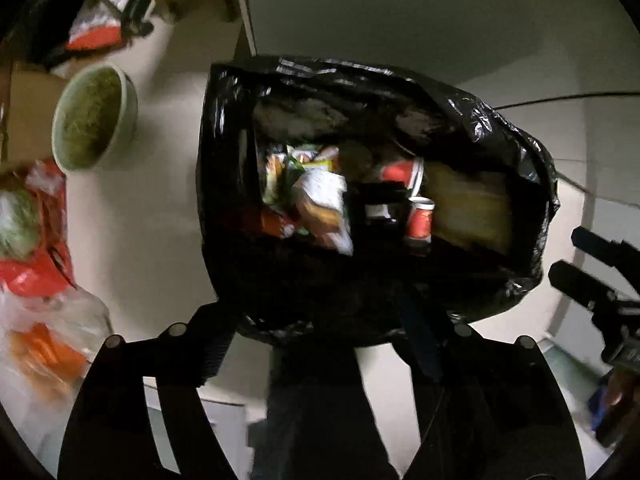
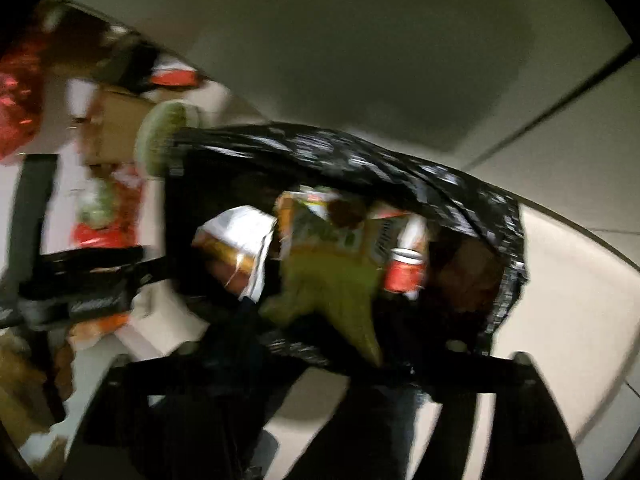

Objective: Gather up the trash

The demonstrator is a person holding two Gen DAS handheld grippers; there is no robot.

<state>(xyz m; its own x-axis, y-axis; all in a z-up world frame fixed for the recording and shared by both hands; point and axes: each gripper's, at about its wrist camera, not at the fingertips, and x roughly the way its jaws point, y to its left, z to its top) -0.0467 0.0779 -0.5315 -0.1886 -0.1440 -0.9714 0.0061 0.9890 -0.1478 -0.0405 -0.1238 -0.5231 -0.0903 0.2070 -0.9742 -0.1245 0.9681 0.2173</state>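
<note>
Black crinkled plastic trash bag (image 1: pixel 304 292) sits open on the pale floor (image 1: pixel 160 208), directly below both of your tools. Its mouth faces up and shows mixed rubbish: a red and white paper cup (image 1: pixel 419 222) standing near the middle, a white and orange crumpled wrapper (image 1: pixel 320 200) to its left, and a flat tan piece of cardboard (image 1: pixel 468 208) to its right. In your right wrist view a green and yellow snack wrapper (image 2: pixel 336 280) lies across the same opening, with the red cup (image 2: pixel 404 272) just beside it.

Your left tool (image 1: pixel 320 344) points steeply down at the near rim of the bag. Its jaws stand spread, and nothing is pinched between them. Your right tool (image 2: pixel 316 364) is likewise aimed down over the bag with its jaws spread; the green wrapper's tail hangs close to the gap, but blur keeps you from telling whether it touches either finger. From the left wrist view your right tool (image 1: pixel 588 276) shows at the right edge, beside the bag.

Left of the bag, apart from it, stands a round pale green bowl (image 1: pixel 94 118) with greenish contents. Further left lie red and clear plastic bags (image 1: pixel 40 272), still outside the trash bag. A brown cardboard box (image 1: pixel 28 116) sits behind the bowl.
</note>
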